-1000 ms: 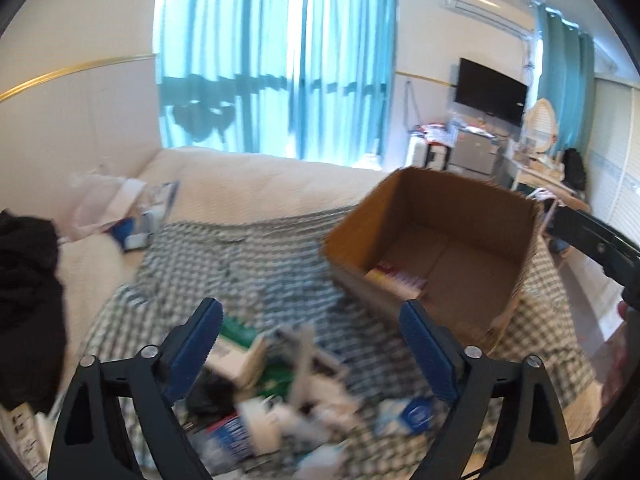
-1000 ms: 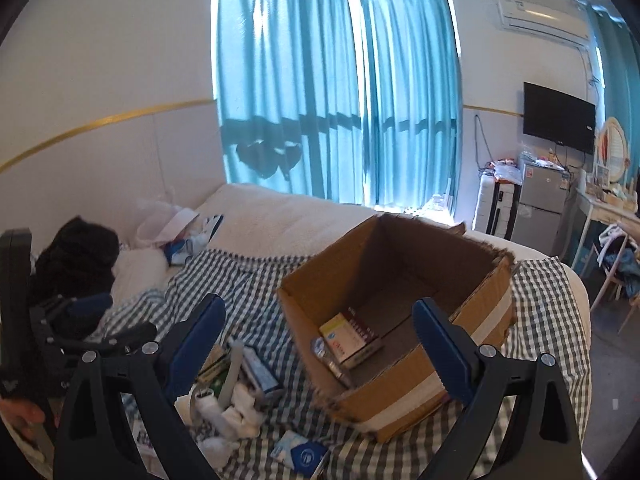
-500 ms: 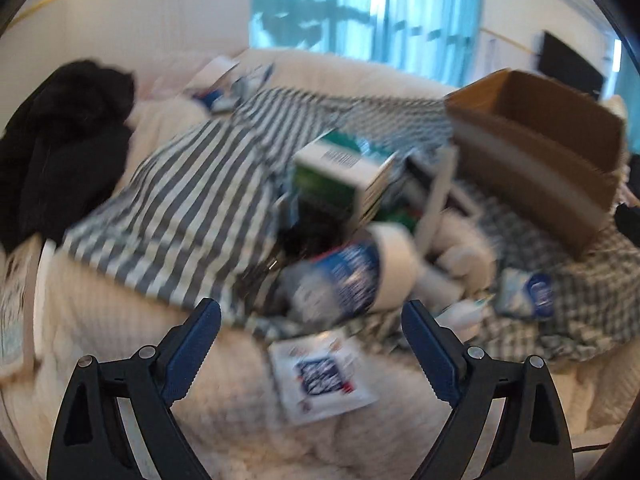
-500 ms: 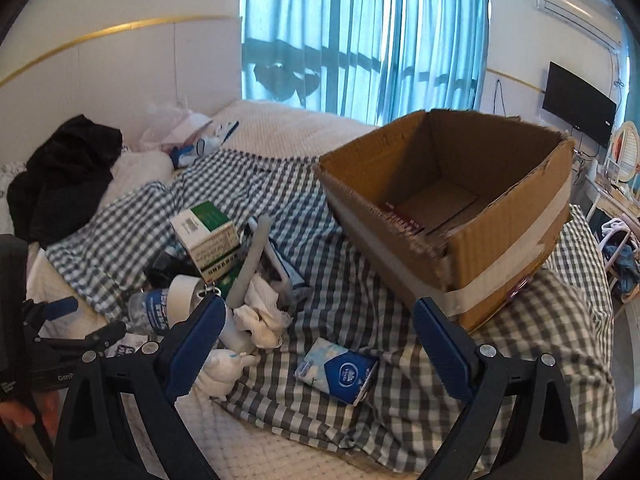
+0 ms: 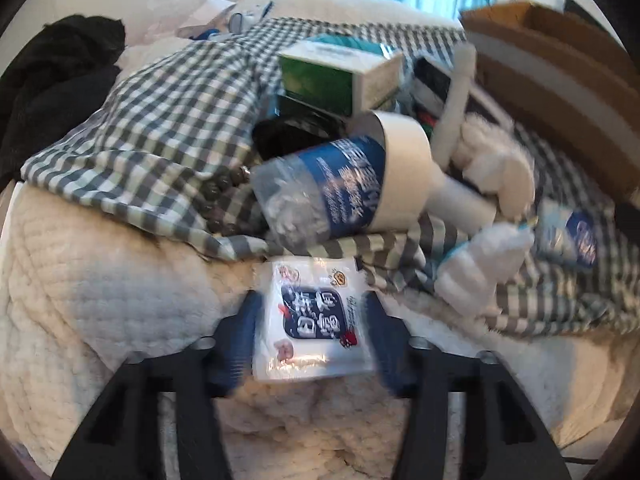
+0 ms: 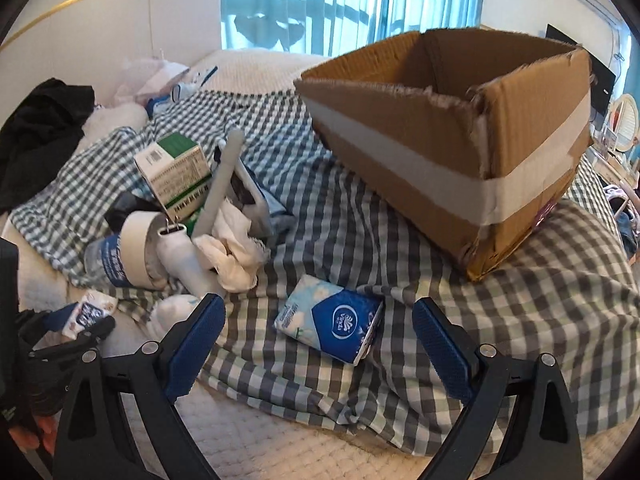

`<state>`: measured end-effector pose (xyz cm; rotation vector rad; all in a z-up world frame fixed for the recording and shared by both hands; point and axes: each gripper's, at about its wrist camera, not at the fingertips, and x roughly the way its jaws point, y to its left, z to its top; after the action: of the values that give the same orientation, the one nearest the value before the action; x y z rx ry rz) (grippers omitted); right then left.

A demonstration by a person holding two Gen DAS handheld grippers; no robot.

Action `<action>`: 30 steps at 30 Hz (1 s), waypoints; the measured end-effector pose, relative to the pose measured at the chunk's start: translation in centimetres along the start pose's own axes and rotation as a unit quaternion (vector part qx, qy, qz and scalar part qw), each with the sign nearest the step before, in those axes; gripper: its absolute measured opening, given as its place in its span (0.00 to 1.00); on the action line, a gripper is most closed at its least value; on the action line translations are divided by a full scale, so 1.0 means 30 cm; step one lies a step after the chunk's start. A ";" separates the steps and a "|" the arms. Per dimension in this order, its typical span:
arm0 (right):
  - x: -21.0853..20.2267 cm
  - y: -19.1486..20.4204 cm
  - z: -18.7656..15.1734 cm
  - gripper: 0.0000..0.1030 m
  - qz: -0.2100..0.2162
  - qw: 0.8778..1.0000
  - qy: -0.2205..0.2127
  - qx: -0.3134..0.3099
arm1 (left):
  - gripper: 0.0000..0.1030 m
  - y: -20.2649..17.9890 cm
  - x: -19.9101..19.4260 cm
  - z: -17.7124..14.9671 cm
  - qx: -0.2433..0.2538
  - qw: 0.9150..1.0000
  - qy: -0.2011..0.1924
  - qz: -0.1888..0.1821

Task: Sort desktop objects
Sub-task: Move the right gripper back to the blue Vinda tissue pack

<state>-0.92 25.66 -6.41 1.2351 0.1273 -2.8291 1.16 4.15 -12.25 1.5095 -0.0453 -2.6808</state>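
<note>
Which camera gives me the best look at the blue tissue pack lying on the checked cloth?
The right wrist view: the blue tissue pack lies whole and sharp between the open right tongs. The left wrist view catches it only at the right edge, blurred and partly hidden behind a white sock.

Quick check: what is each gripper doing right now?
Left gripper: jaws just closing around the wipes packet; firm grip cannot be told.
Right gripper: open, empty.
</note>
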 end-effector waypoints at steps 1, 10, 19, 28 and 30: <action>0.008 0.000 -0.003 0.92 0.001 1.000 0.003 0.000 | 0.38 -0.008 -0.005 -0.006 0.005 1.000 -0.008 0.005; 0.104 0.007 -0.021 0.92 -0.022 0.999 0.038 0.003 | 0.09 0.005 -0.093 -0.002 -0.020 0.999 -0.046 -0.019; 0.217 0.030 -0.031 0.98 -0.068 0.995 0.066 -0.009 | 0.06 0.017 -0.101 0.026 -0.036 0.997 -0.049 -0.047; 0.247 0.049 -0.022 0.98 -0.085 0.994 0.069 -0.030 | 0.06 0.051 -0.123 0.034 -0.062 0.993 -0.063 -0.080; 0.244 0.051 -0.022 0.74 -0.098 0.992 0.066 -0.041 | 0.06 0.061 -0.140 0.035 -0.072 0.991 -0.075 -0.089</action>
<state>-5.29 24.09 -12.31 1.4659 0.3865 -2.8673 2.52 2.61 -8.03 1.3267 0.2827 -2.8593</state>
